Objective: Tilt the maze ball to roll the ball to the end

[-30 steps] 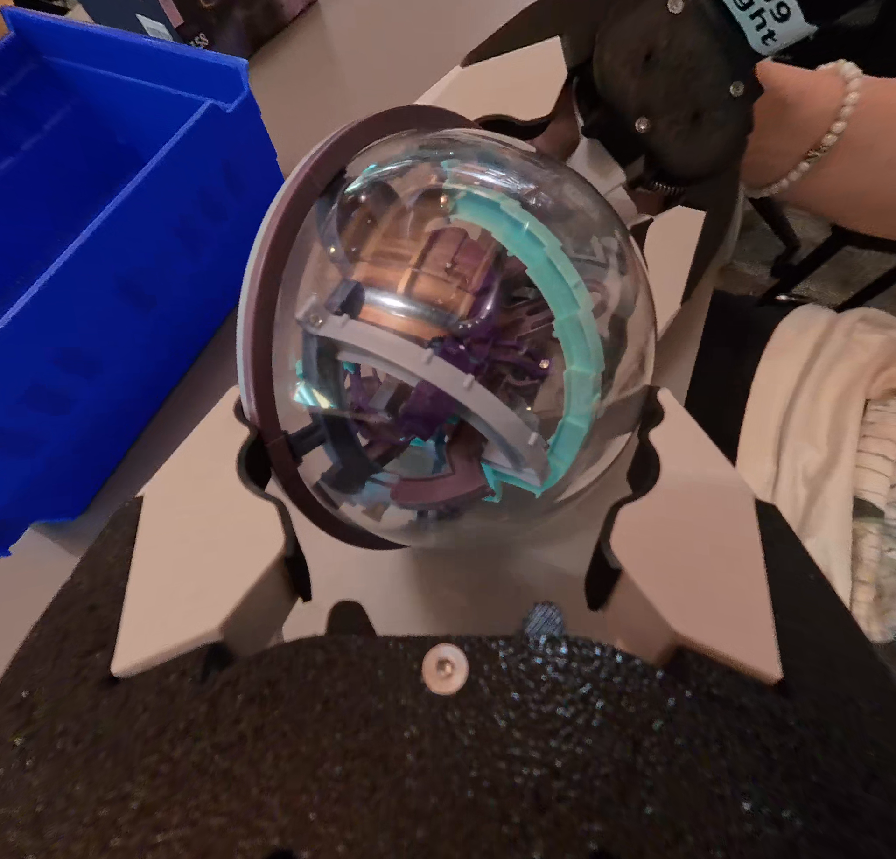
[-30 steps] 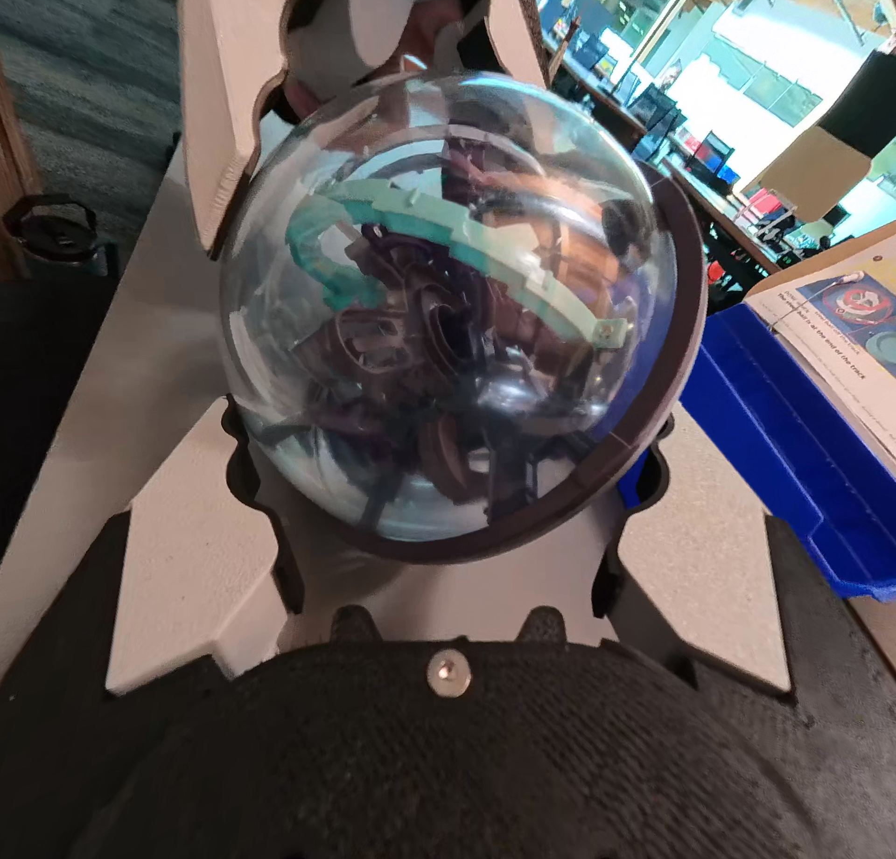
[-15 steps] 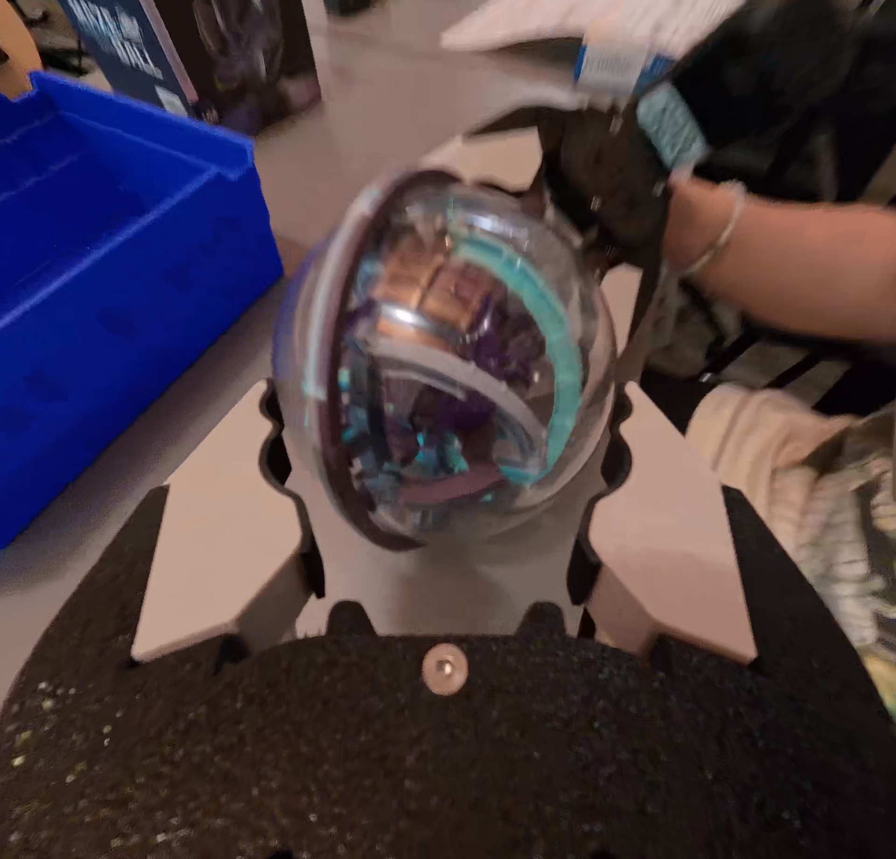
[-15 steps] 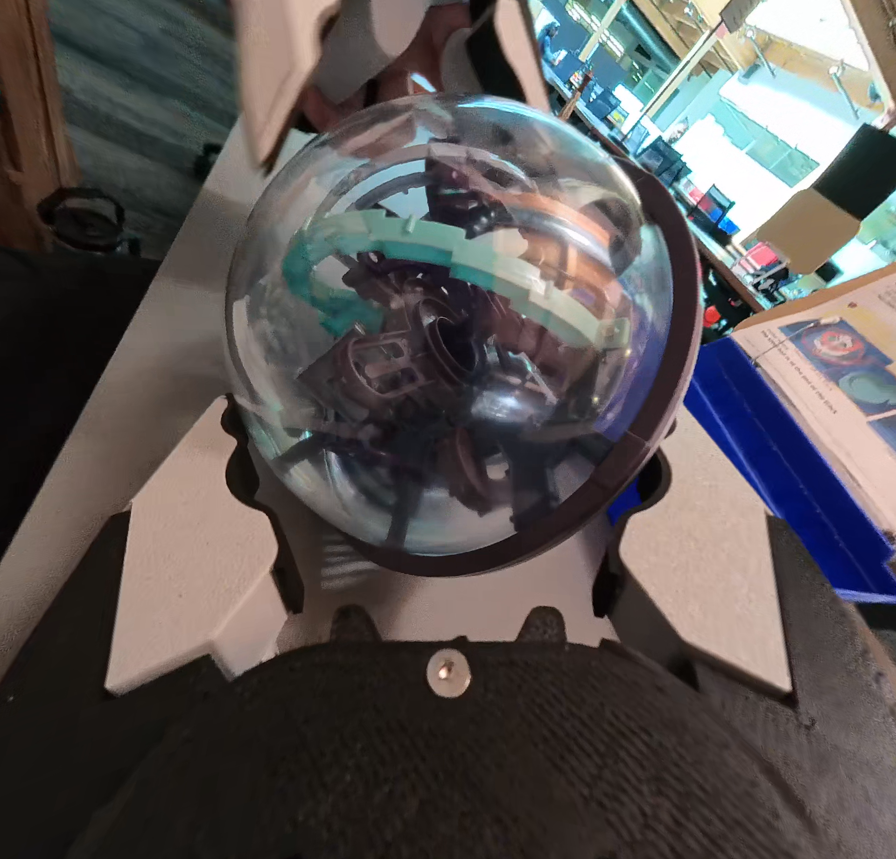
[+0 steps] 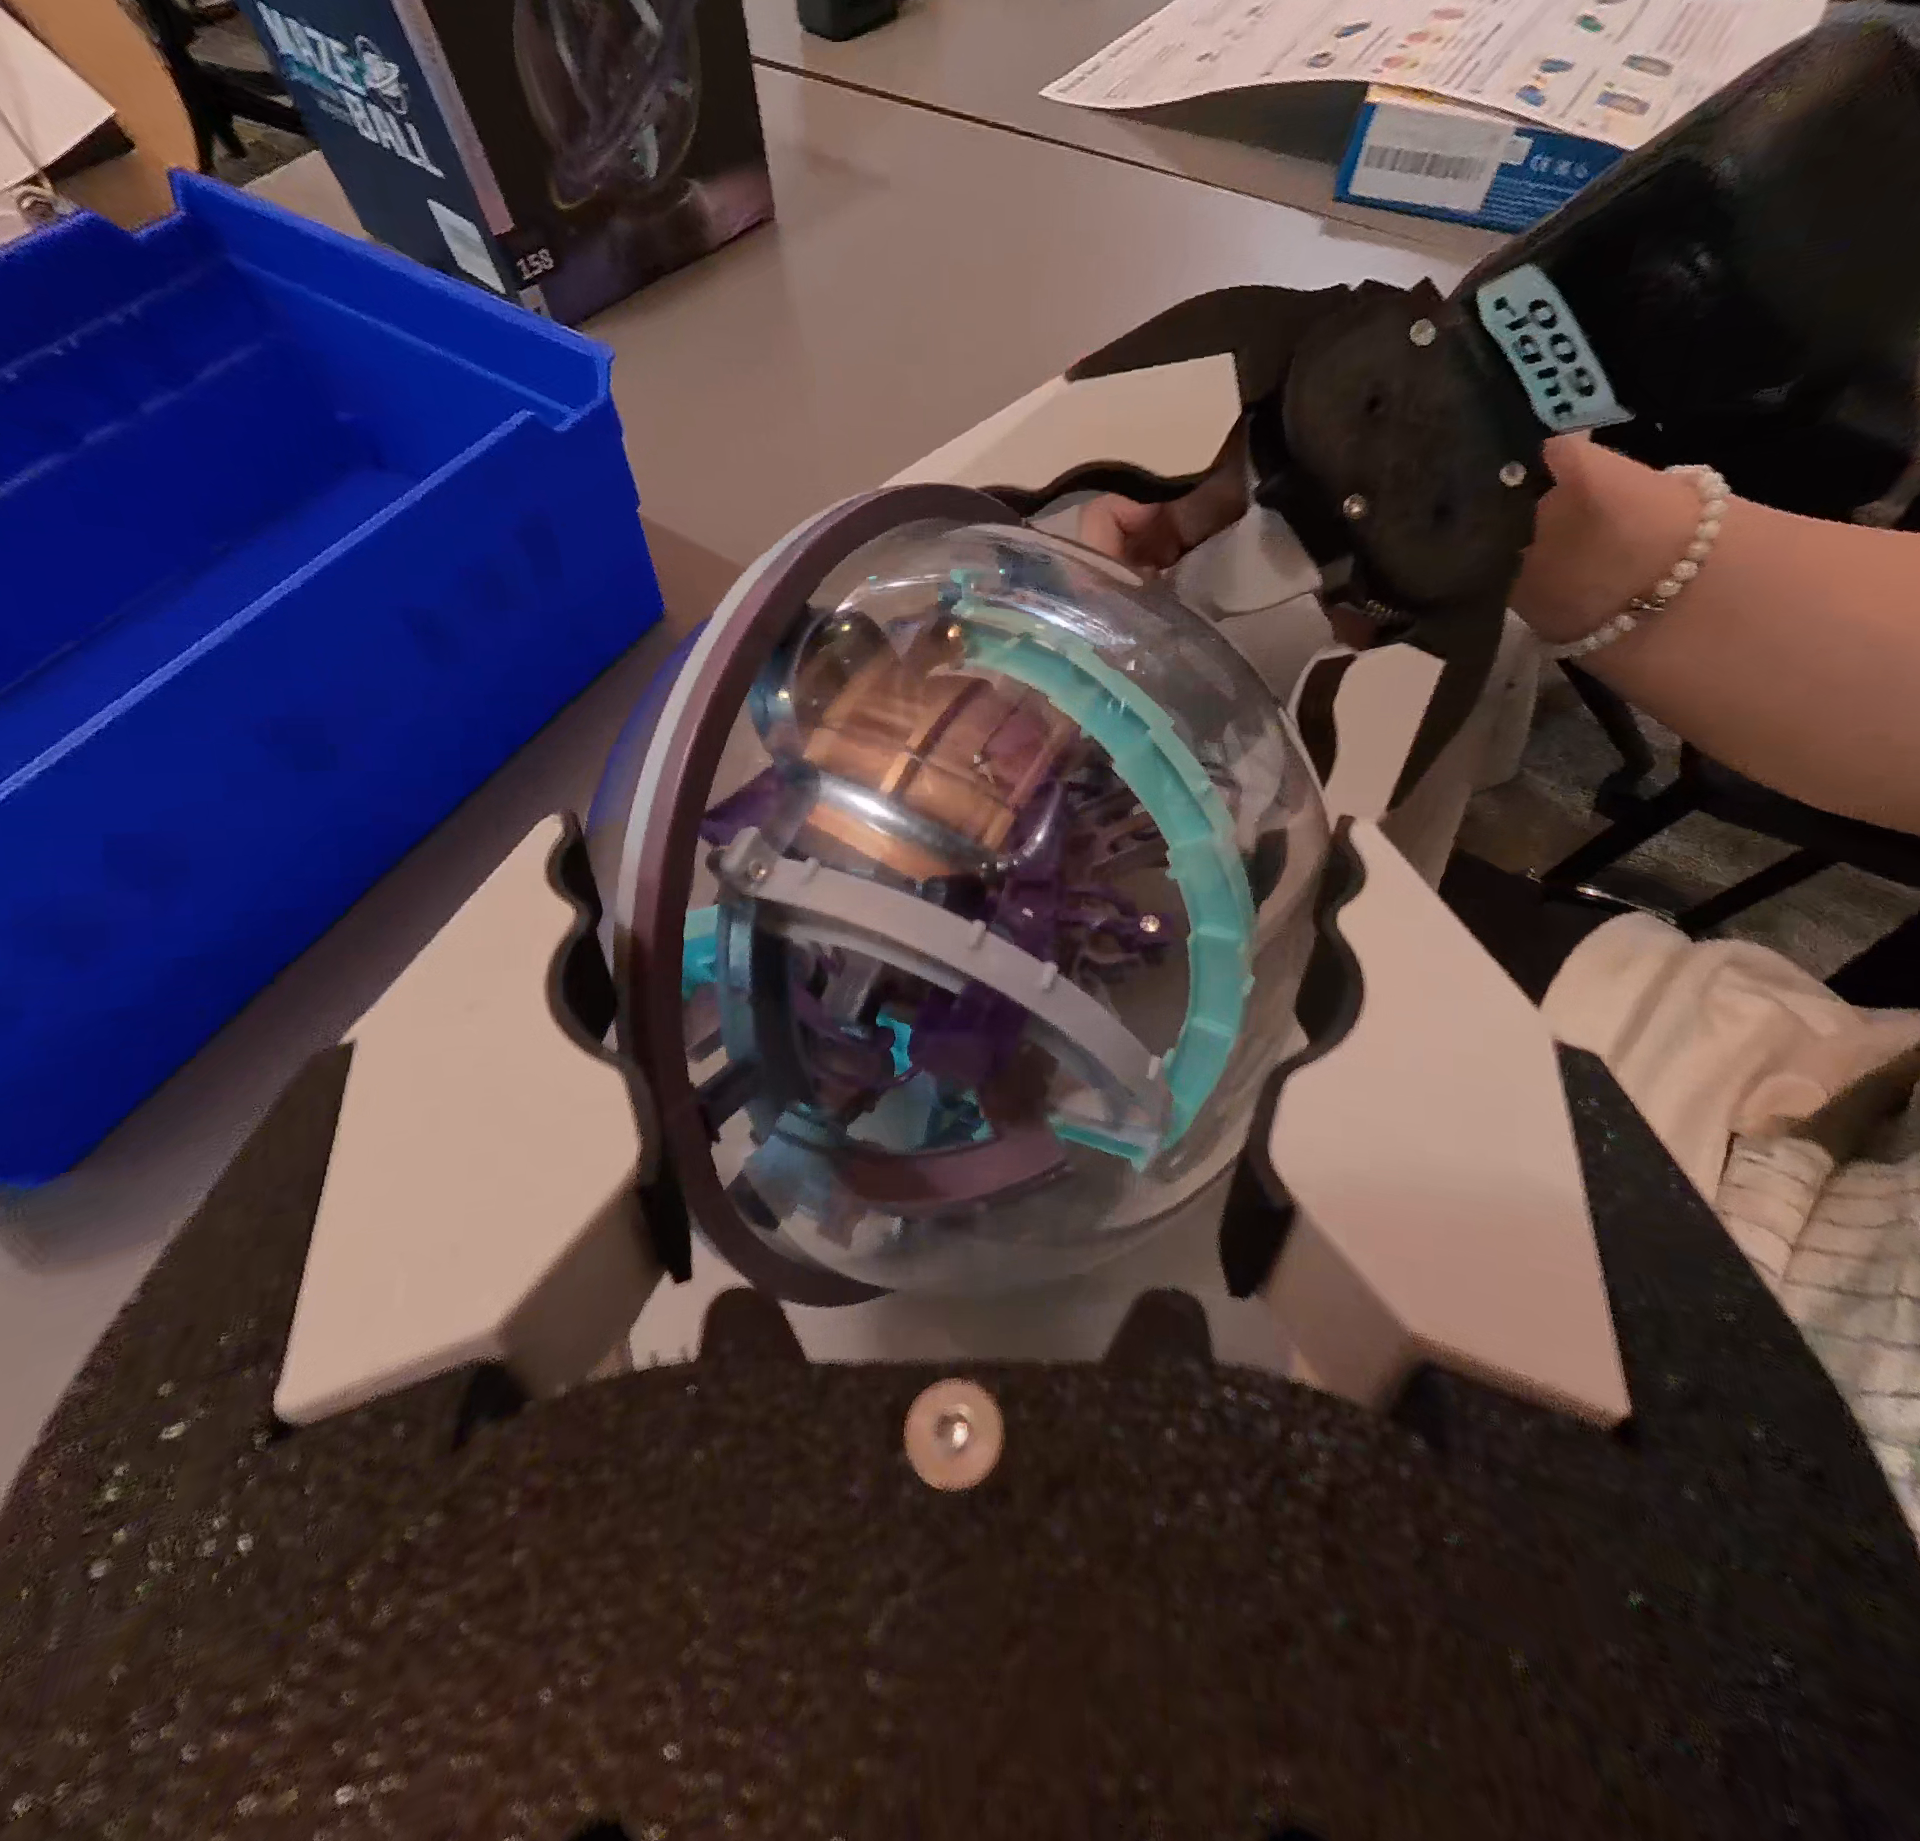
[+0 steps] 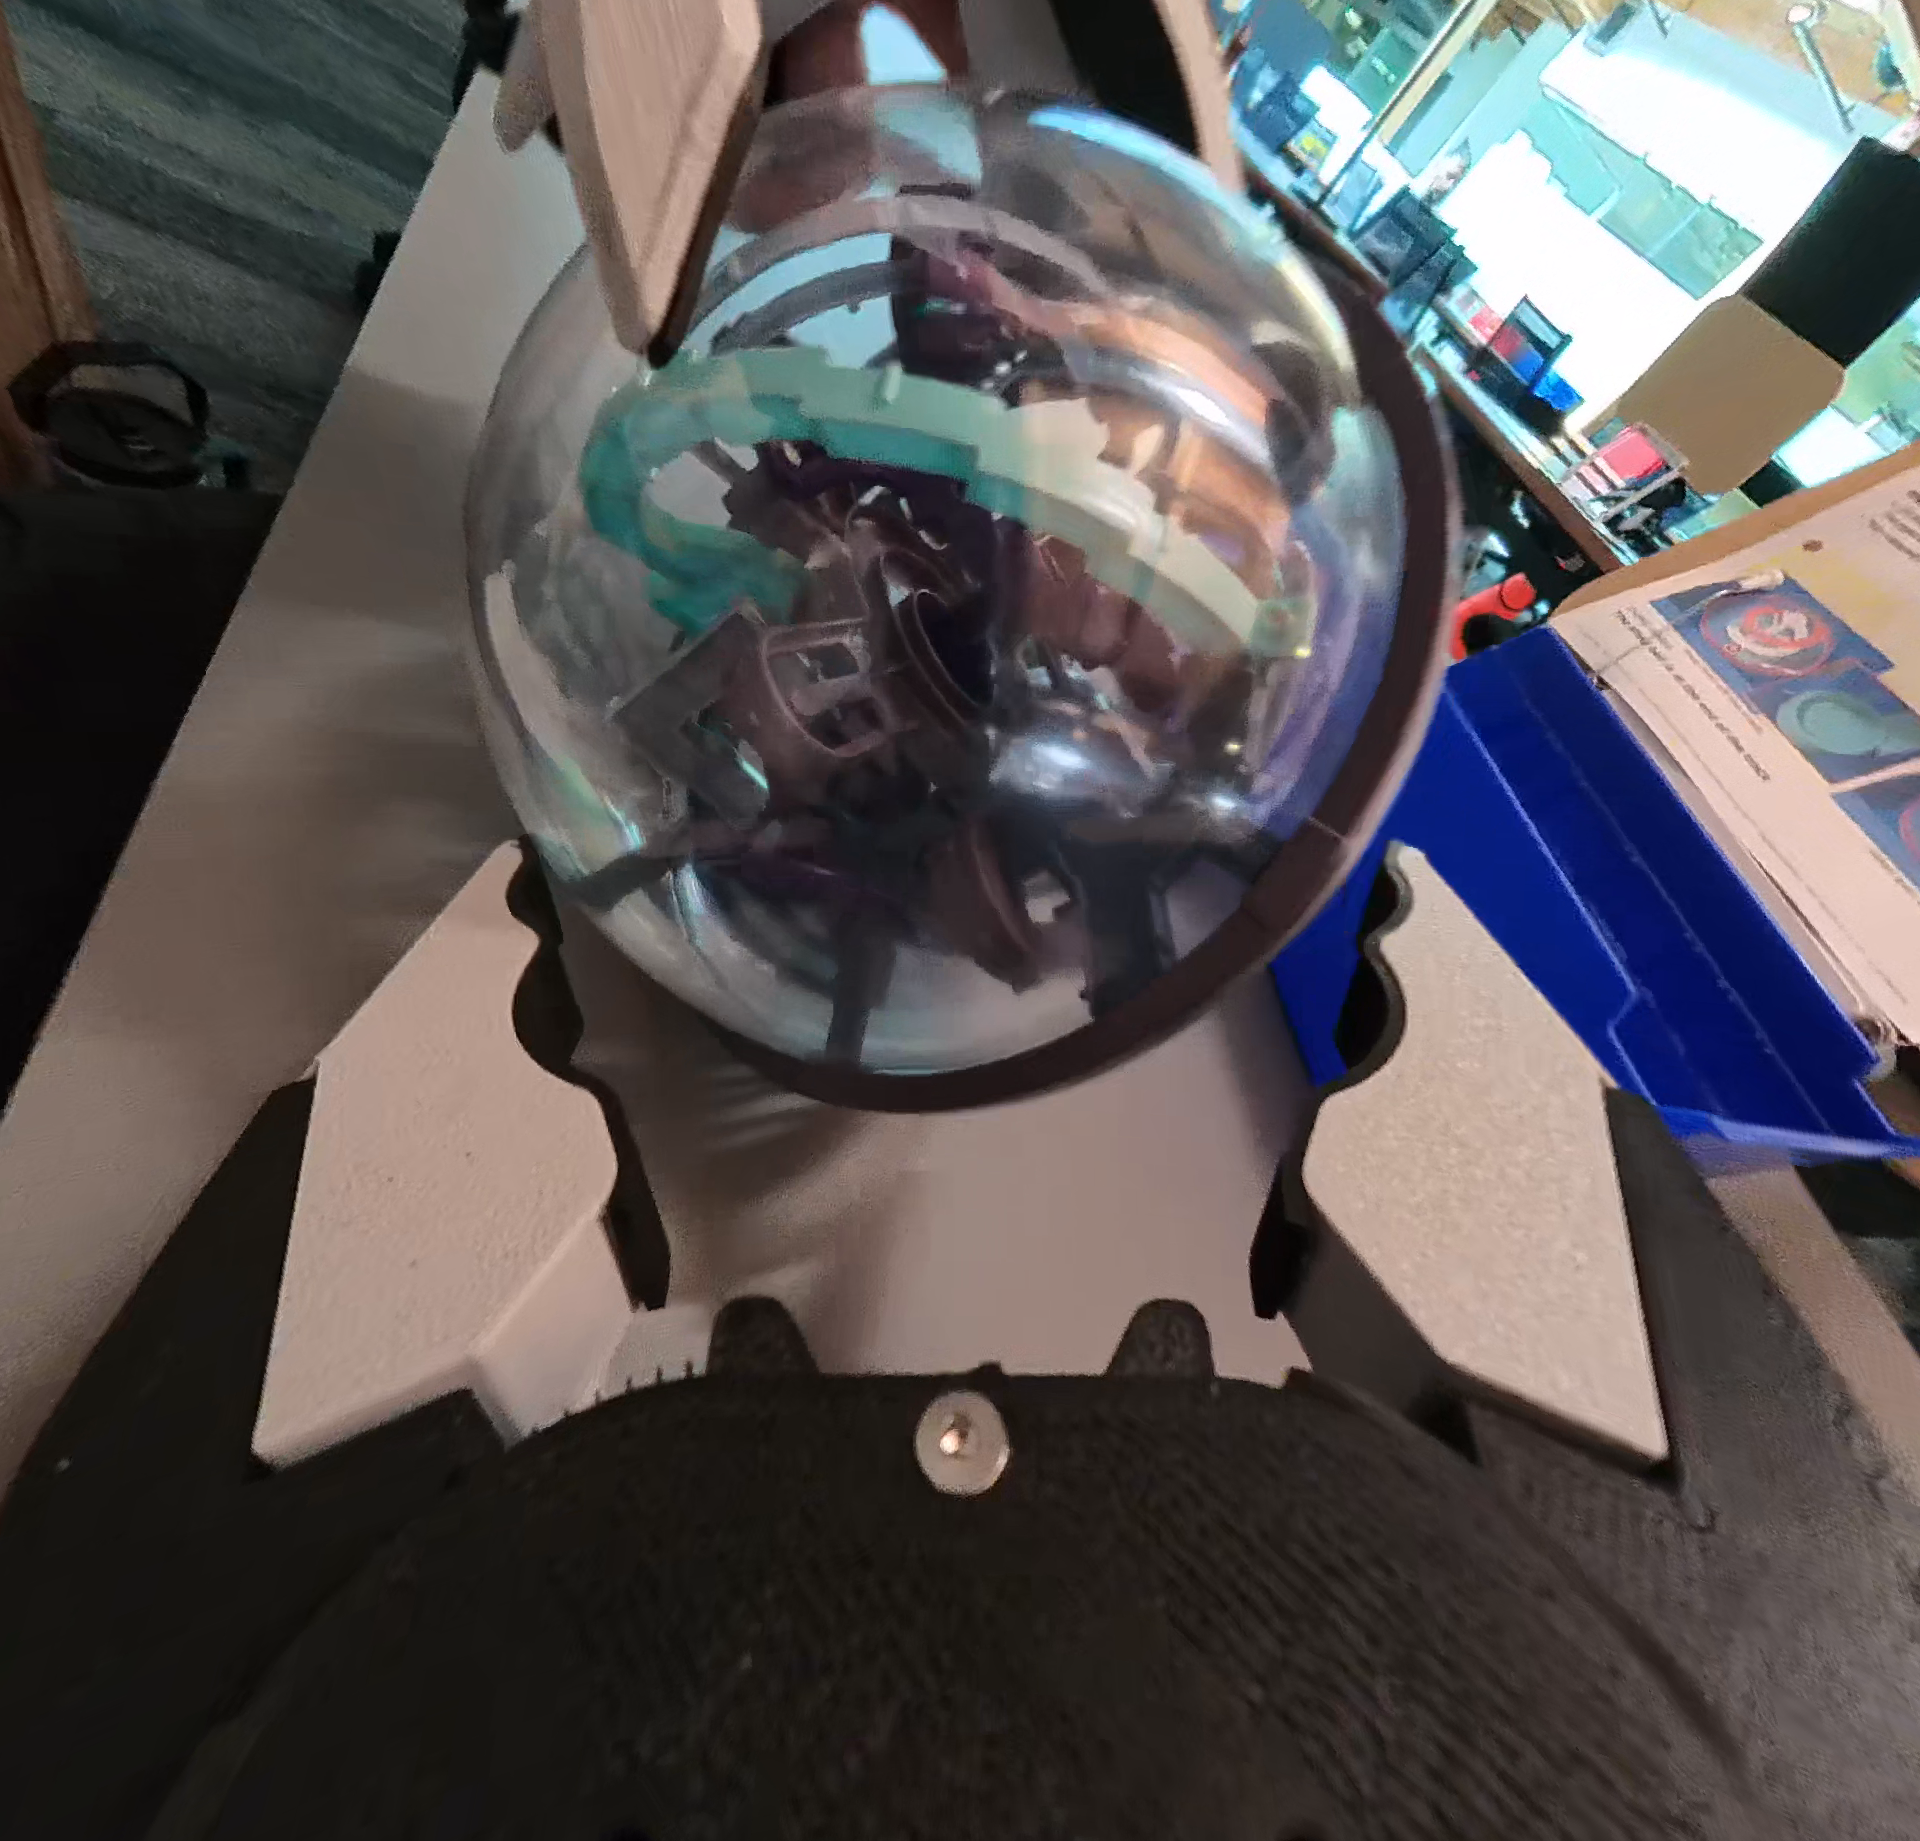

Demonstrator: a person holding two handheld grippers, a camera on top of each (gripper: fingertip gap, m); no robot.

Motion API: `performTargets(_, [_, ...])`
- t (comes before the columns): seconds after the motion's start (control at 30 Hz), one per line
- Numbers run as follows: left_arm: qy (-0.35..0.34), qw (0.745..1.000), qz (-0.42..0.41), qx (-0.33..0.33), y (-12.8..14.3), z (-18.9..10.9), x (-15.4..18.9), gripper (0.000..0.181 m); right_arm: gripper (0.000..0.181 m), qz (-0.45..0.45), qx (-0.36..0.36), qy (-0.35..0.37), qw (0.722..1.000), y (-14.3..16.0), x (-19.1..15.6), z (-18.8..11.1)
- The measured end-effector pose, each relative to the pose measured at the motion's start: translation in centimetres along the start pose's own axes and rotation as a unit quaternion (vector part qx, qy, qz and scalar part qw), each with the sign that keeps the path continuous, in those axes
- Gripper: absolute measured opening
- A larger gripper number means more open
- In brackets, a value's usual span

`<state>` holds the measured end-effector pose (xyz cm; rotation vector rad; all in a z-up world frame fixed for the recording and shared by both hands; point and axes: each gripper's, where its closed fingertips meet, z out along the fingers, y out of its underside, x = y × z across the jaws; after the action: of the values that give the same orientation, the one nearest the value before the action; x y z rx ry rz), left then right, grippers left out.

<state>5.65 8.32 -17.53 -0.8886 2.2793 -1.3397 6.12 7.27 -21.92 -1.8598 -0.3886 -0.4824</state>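
Now | left gripper (image 5: 961, 970) clamps maze ball (image 5: 966, 908) | right gripper (image 6: 956, 970) grips it too | blue bin (image 5: 260, 638) at 9 o'clock

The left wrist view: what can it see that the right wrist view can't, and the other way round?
Only the left wrist view shows the dark toy box standing behind the bin, the printed sheet on a blue carton, and the right gripper's black body held by a hand with a bead bracelet. Only the right wrist view shows the carpet, bright windows and a booklet lying over the bin. Both show the maze ball between the grippers, the blue bin and the table.
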Motion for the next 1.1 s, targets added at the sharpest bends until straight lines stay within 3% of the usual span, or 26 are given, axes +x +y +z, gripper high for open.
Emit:
performTargets(0.13, [-0.024,1.0,-0.017,0.007,-0.1,0.2,-0.2,0.132,0.146,0.064,0.056,0.002,0.996,-1.7,0.2,-0.6])
performTargets(0.33, [-0.041,0.999,-0.02,-0.015,0.1,0.3,-0.2,0.134,0.158,0.049,0.037,0.023,0.998,-1.5,-0.2,1.0])
performTargets(0.53, [-0.022,0.997,0.052,-0.048,1.0,0.1,0.3,0.137,0.158,0.057,0.051,0.012,0.997,-1.2,-0.2,0.9])
performTargets(0.73, [0.046,0.999,0.026,0.002,0.5,-0.6,-0.2,0.127,0.158,0.077,0.054,0.009,0.996,-1.1,0.0,0.9])
performTargets(1.1, [0.056,0.998,0.013,0.037,0.5,-0.7,-0.3,0.127,0.158,0.084,0.05,0.008,0.995,-1.2,-0.1,1.0])
